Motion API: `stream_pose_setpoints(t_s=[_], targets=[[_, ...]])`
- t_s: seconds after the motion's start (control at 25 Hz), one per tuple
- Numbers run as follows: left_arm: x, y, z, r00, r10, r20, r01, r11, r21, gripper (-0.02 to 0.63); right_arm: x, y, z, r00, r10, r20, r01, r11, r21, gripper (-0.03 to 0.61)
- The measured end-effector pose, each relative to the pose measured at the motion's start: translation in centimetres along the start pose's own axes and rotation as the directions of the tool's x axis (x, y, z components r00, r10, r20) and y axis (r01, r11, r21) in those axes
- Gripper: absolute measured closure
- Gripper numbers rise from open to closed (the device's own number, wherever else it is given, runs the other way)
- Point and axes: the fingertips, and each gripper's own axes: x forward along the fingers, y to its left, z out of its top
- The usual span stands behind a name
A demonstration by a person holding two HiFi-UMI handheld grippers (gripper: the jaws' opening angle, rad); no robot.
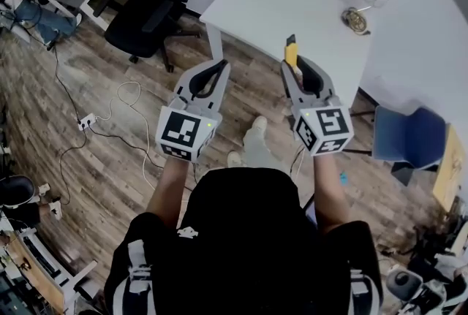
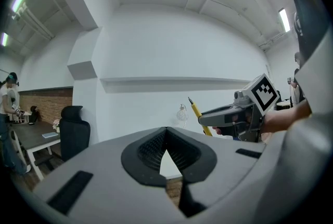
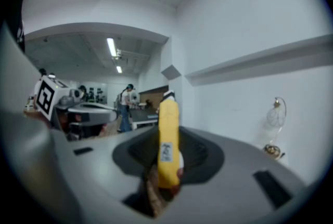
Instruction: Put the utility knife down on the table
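The yellow utility knife (image 1: 291,52) stands upright between the jaws of my right gripper (image 1: 296,65), which is shut on its lower part. Its dark tip points up and away, over the near edge of the white table (image 1: 292,6). In the right gripper view the knife (image 3: 168,137) fills the middle, with a small label on its body. From the left gripper view the knife (image 2: 200,115) sticks up from the right gripper's tip. My left gripper (image 1: 217,66) hangs level beside it at the left, its jaw tips together with nothing held (image 2: 166,131).
A glass and brass lamp (image 1: 365,10) stands on the table's far right. A black office chair (image 1: 150,10) is at the table's left, a blue chair (image 1: 409,137) at its right. Cables and a power strip (image 1: 88,120) lie on the wooden floor. People stand at desks farther back (image 3: 126,103).
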Motion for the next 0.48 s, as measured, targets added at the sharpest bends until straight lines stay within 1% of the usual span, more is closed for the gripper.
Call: stream_pose_setpoints(t_s=[0.16, 0.48], targets=[[0.8, 0.5, -0.1, 1.0, 0.002, -0.004, -0.002, 1.0, -0.001, 0.597, 0.9, -0.4, 0.1, 1.0, 0.007, 0.0, -0.007, 1.0, 0.002, 0.442], [3.7, 2.0, -0.9, 1.0, 0.006, -0.026, -0.006, 1.0, -0.009, 0.598, 3.7, -2.5, 0.0, 1.0, 0.013, -0.004, -0.013, 1.0, 0.017, 0.442]])
